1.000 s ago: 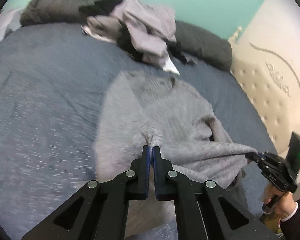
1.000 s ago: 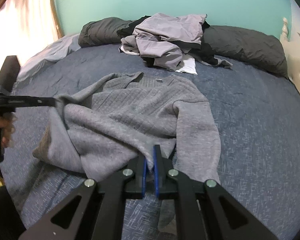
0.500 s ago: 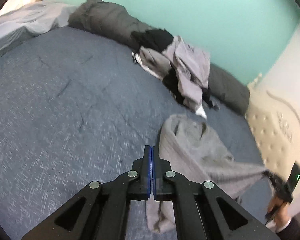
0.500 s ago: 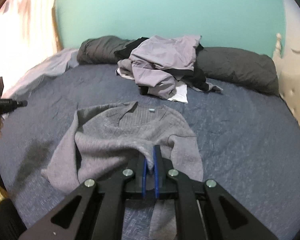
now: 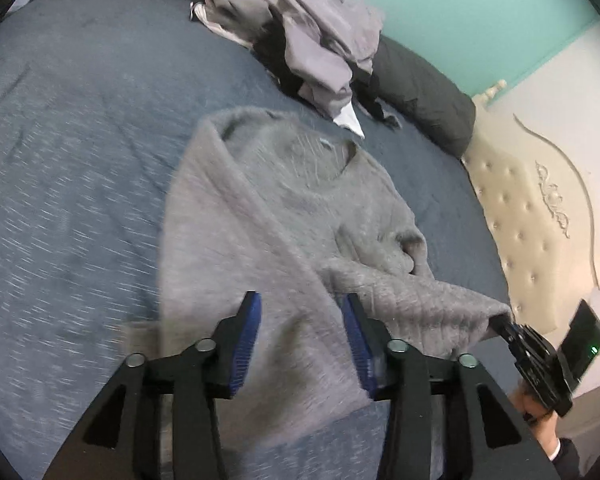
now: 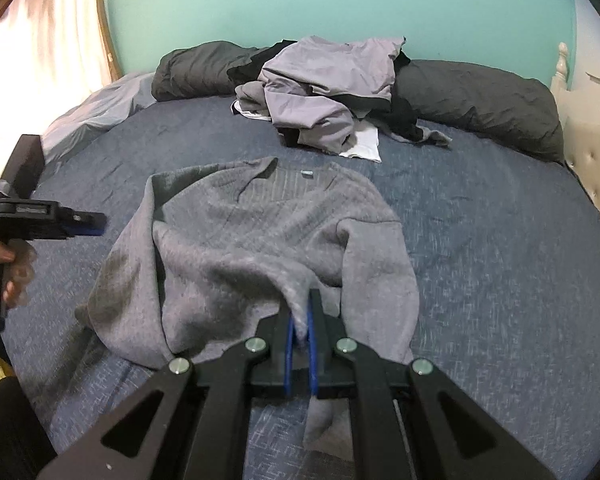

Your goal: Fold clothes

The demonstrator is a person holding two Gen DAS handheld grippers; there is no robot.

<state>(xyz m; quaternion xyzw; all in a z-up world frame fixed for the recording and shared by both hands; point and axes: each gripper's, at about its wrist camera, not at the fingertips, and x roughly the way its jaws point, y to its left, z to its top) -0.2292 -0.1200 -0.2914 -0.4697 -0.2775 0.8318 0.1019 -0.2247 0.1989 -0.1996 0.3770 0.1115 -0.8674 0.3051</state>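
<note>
Grey knit sweater (image 6: 268,240) lying on the blue bed (image 6: 500,240), collar toward the far pile of unfolded clothes (image 6: 332,92) and dark pillows (image 6: 480,100). Left hand-held gripper (image 5: 300,336): jaws just opened, now standing apart above the sweater's near left side, blue pads (image 5: 246,340) clear of the knit, nothing pinched between them; closed at both earlier moments. Seen from the right wrist, same left hand-held gripper hanging in the air just beside the sweater's left edge, not touching it. Left portion of the garment, stretched out sideways a second ago, now lying folded inward over the body, with a long diagonal fold line running from the collar toward the hem. Right hand-held gripper (image 6: 300,320): clamped on a bunch of the sweater's lower right edge, as in both earlier views, that corner lifted slightly off the bed. Judgement: left-side fold placed and released; right side, including the sleeve lying along the right edge, not yet folded. Likely next: right-side fold across the body. Risk: tension from the raised corner disturbing the fresh fold.
</note>
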